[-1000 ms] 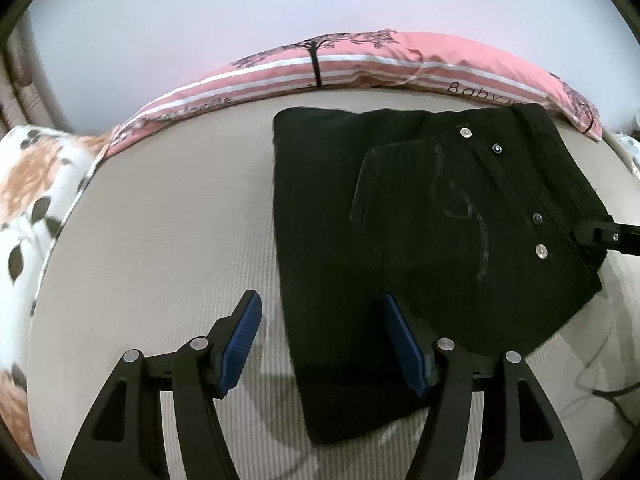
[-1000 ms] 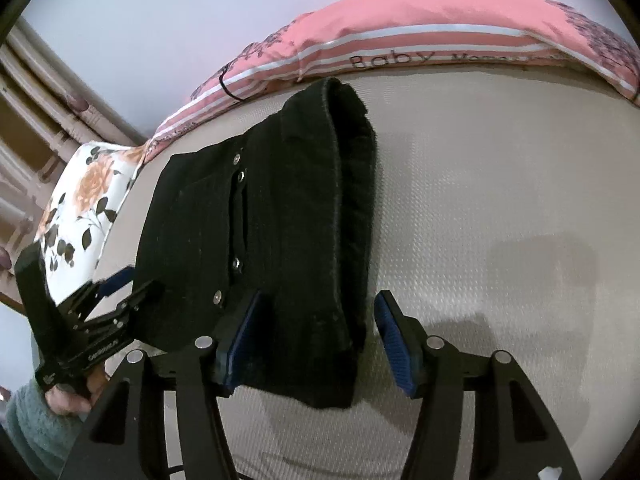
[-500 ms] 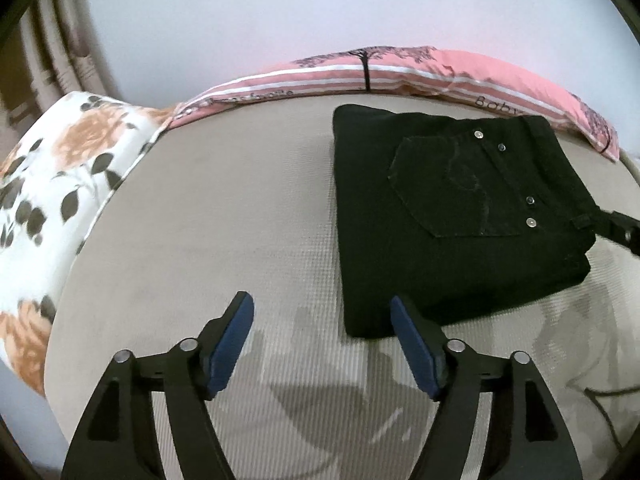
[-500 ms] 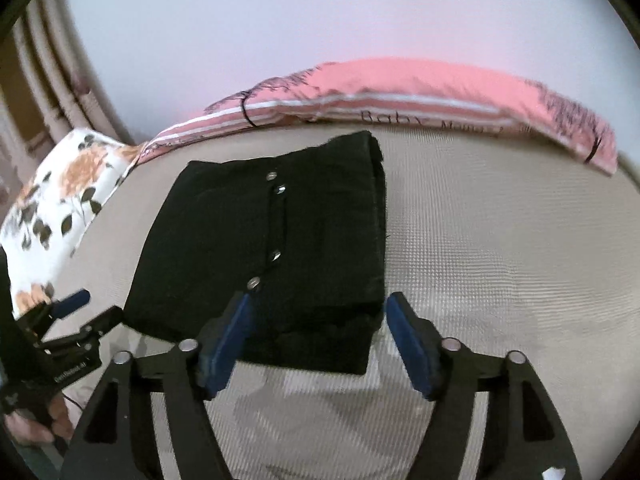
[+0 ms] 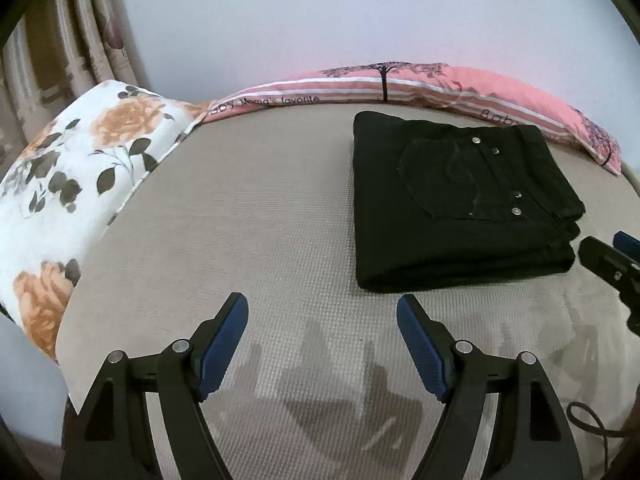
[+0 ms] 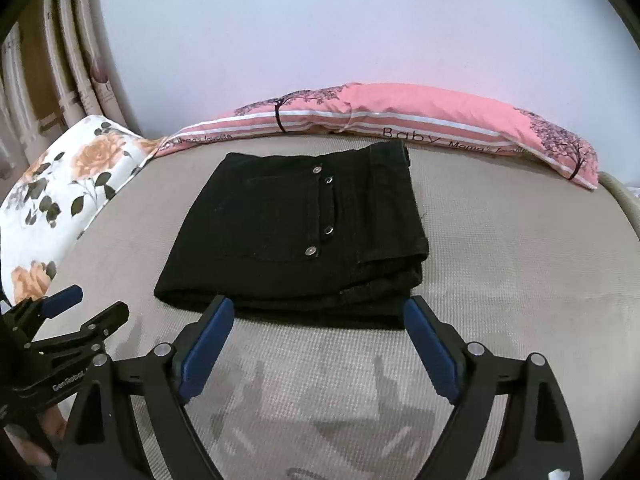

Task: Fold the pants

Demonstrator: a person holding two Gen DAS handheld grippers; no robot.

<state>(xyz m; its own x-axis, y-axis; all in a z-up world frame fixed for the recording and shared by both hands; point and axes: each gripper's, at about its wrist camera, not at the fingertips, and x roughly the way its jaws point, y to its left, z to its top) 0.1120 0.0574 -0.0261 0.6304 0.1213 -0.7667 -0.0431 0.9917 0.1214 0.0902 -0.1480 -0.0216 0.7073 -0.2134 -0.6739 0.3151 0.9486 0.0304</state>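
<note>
The black pants [image 5: 460,204] lie folded into a compact rectangular stack on the beige mattress [image 5: 248,232], back pocket and metal rivets on top. They also show in the right wrist view [image 6: 296,236]. My left gripper [image 5: 322,312] is open and empty, above the mattress, short of the stack and to its left. My right gripper [image 6: 318,318] is open and empty, just short of the stack's near edge. The right gripper shows at the right edge of the left wrist view [image 5: 616,260]; the left gripper shows at the lower left of the right wrist view [image 6: 76,312].
A long pink striped pillow [image 6: 400,120] lies along the far edge against the pale wall. A white floral pillow [image 5: 72,184] lies at the left. Curtains [image 6: 52,60] hang at far left. A dark cable [image 5: 592,420] lies at the lower right.
Both grippers have pulled back and up from the folded pants, which were between their fingers a second ago. The stack now lies free and further off in both views.
</note>
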